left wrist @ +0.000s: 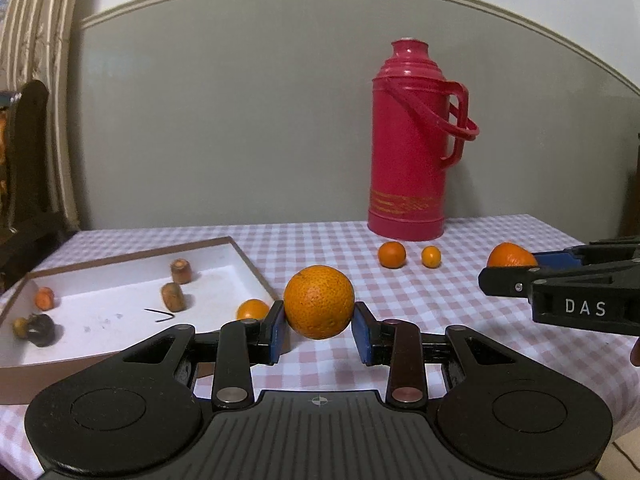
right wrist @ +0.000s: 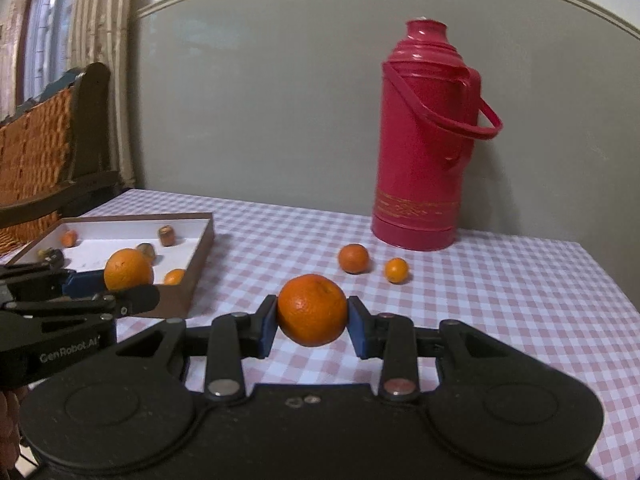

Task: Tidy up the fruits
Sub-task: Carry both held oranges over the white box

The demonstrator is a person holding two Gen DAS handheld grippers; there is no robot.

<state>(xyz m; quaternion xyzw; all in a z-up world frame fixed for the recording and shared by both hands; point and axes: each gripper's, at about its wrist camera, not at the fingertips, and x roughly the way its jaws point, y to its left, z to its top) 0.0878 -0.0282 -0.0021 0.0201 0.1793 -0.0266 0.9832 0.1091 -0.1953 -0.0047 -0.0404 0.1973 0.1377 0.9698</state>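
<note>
Left wrist view: the left hand-held gripper (left wrist: 319, 322) is clenched on a large orange (left wrist: 319, 302), lifted clear of the checked surface (left wrist: 440, 320). The white tray (left wrist: 120, 312) sits at nine o'clock (bits of fruit inside), the red flask (left wrist: 408, 140) at one.

Right wrist view: the right hand-held gripper (right wrist: 312, 324) grips a second orange (right wrist: 312, 310), two small oranges (right wrist: 353, 258) lying loose at twelve o'clock.

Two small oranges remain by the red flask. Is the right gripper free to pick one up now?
Probably not: the right gripper is already shut on a large orange. Otherwise the checked tablecloth before the two small oranges looks clear.
</note>
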